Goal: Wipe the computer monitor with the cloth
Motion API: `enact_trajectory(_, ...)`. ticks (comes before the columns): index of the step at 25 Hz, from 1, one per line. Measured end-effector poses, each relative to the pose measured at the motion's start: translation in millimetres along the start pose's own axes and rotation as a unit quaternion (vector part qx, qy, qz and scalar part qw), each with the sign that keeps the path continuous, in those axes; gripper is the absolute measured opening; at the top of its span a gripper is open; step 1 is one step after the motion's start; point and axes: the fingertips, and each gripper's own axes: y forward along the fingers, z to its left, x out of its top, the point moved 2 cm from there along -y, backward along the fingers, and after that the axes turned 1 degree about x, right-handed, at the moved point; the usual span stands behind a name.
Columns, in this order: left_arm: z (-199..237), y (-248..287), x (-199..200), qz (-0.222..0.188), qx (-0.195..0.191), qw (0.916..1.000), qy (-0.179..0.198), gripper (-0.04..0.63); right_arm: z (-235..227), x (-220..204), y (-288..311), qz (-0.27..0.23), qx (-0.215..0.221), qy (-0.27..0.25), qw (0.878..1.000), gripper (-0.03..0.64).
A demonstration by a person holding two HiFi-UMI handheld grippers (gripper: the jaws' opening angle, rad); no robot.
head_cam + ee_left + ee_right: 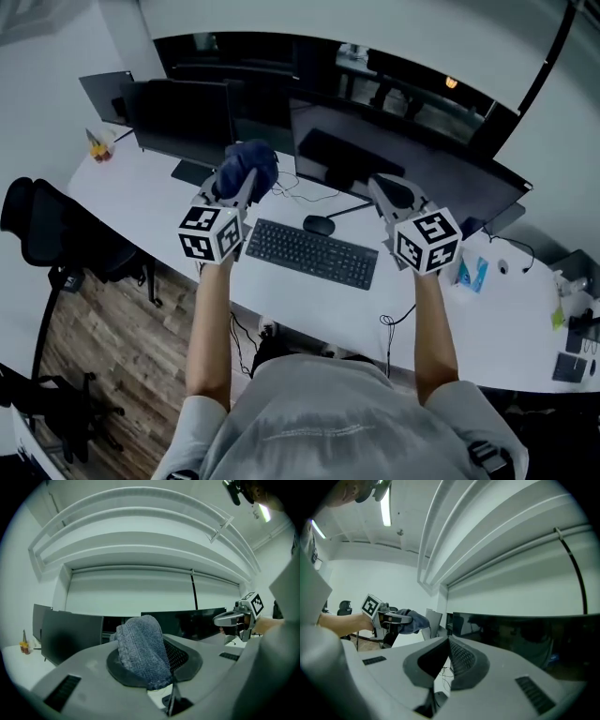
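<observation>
White curved desk [450, 319], office: wide dark monitor [412, 169] at rear, second monitor [183, 117] to its left, keyboard [309, 253] and mouse [320, 225] in front. Left gripper [239, 183]: jaws clamped on blue cloth [248, 167], held above desk, short of either screen. Right gripper [377, 186]: jaws together, empty. Step judged: approach, wiping not begun; next, cloth pressed flat to screen. Open room above keyboard; mind screen edges

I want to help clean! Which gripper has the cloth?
The left gripper: its jaws are shut on the blue cloth. The right gripper is shut with nothing in it.
</observation>
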Motion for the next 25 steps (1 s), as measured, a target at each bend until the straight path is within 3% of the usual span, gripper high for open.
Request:
enact_trajectory(7, 43, 85, 13, -0.001, -0.055, 0.9984, 0.010, 0.069, -16, 1, 28, 0.020, -0.068, 0.012, 0.997, 0.002)
enact_trajectory(18, 67, 184, 31, -0.007, -0.103, 0.9911, 0.084, 0.069, -43, -4, 52, 0.035, -0.157, 0.054, 0.986, 0.002)
enact_trajectory(25, 47, 190, 45, -0.051, -0.160, 0.9734, 0.156, 0.069, -51, -9, 59, 0.030, -0.189, 0.067, 0.979, 0.002)
